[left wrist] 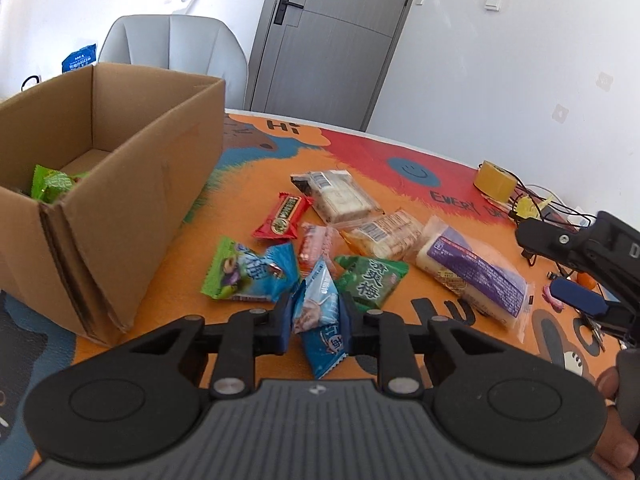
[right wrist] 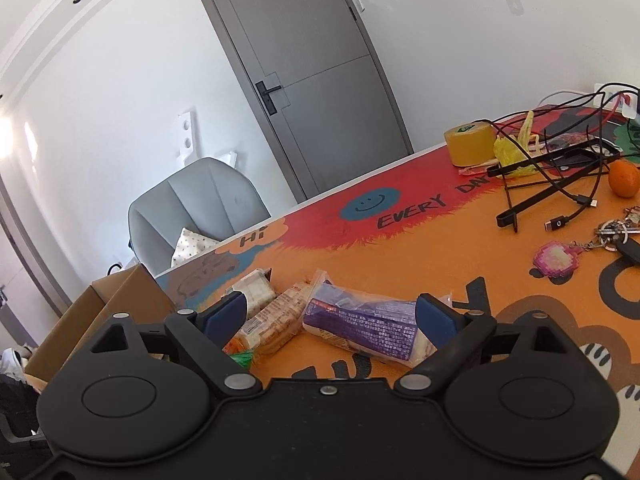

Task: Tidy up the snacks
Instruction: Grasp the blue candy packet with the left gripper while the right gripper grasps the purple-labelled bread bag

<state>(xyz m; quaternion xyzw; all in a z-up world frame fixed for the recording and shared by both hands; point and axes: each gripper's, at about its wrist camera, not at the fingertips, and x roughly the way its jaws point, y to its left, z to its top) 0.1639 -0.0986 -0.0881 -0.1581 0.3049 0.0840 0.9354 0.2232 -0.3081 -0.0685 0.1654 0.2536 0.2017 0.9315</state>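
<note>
Clamped between the left gripper's [left wrist: 314, 314] pads was one blue snack packet [left wrist: 318, 312], low over the orange mat [left wrist: 248, 188]. Nine more packets lay loose beyond it; one green packet [left wrist: 50, 184] sat inside the cardboard box [left wrist: 120, 208]. Right gripper [right wrist: 330, 314] stood wide open around one purple packet [right wrist: 360, 326].

left gripper [left wrist: 314, 314]: snack packet [left wrist: 318, 316] between its pads | cardboard box [left wrist: 120, 200] to its left, one packet [left wrist: 52, 184] inside | other snacks [left wrist: 344, 200] piled ahead on the table mat [left wrist: 248, 184] | right gripper [right wrist: 328, 316]: long packet [right wrist: 360, 324] between its fingers | tape roll [right wrist: 470, 144], cables [right wrist: 560, 184] ahead to its right
</note>
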